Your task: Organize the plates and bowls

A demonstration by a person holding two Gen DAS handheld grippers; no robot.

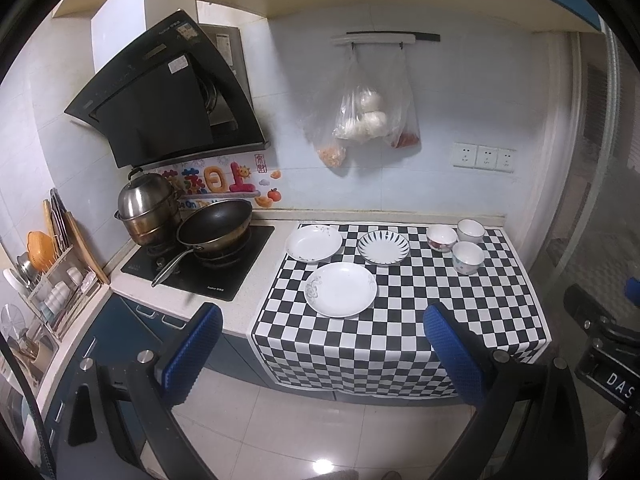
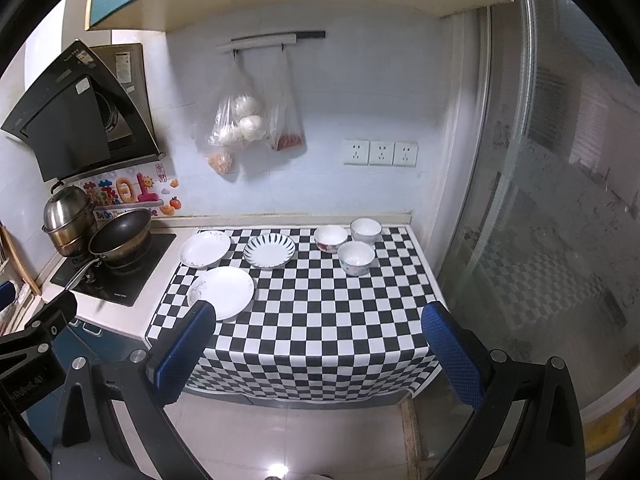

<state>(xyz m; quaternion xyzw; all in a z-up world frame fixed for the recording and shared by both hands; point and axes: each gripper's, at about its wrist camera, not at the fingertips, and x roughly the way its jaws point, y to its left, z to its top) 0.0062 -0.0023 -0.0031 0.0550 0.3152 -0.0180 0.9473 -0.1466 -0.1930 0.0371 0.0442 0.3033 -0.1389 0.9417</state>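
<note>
Kitchen counter stretches ahead of you, its right part covered by a black-and-white checkered cloth (image 1: 404, 320) that hangs over the front edge. On that cloth three plates sit in a loose triangle: a white plate with a grey floral mark (image 1: 341, 289) nearest you, a plain-rimmed white plate (image 1: 313, 243) behind it to the left, and a striped-rim plate (image 1: 383, 247) behind it to the right. None of the three touch. Further right, three bowls cluster close together: a bowl with a dark red flower pattern (image 1: 441, 238), a white bowl (image 1: 471, 230) at the back, and a bowl with a small blue pattern (image 1: 467, 257) in front.

Left of the cloth, a black wok (image 1: 214, 226) and a stacked steel steamer pot (image 1: 147, 208) stand on the stove under the range hood (image 1: 168, 92). Clear plastic bags of food (image 1: 366, 114) hang from a wall rail, with three sockets (image 1: 484, 157) to their right.

Your left gripper (image 1: 324, 352) hovers in front of the counter edge, well short of the plates, its blue-padded fingers spread wide with nothing between them. Your right gripper (image 2: 316, 352) is likewise held back from the counter, fingers wide apart and empty.
</note>
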